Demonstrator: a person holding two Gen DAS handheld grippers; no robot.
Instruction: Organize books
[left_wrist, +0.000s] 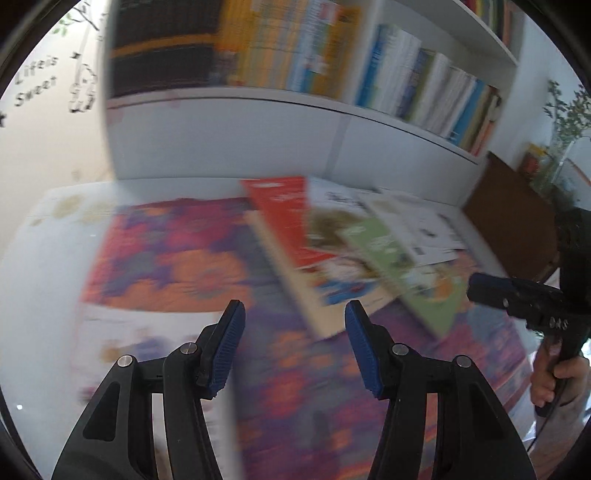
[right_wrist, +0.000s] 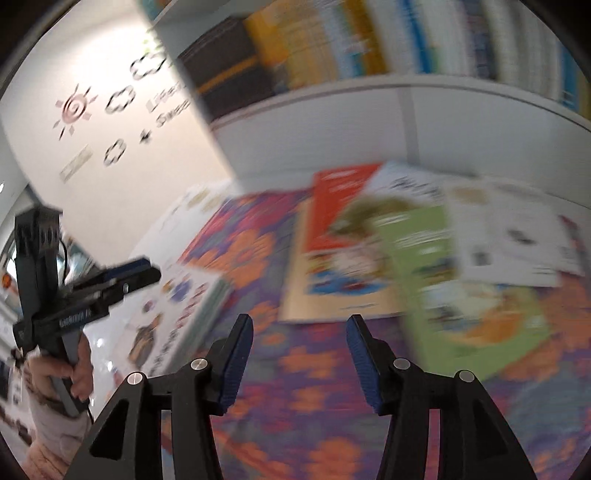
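both empty | left gripper (left_wrist: 293, 317) and right gripper (right_wrist: 299, 332) part open, nothing between | loose books (left_wrist: 332, 251) fanned on the patterned surface (left_wrist: 166, 251) below the shelf (left_wrist: 258, 96) | risk: overlapped covers (slippery) slide apart, or two get pinched together

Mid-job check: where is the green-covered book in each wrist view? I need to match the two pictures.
Left wrist view: green-covered book lies right of centre, slanting over the other loose books, beyond the right fingertip.
Right wrist view: green-covered book is right of centre, overlapping the pile's right side.
Shared landmark: the red-covered book at the pile's left, just below the white bookshelf.
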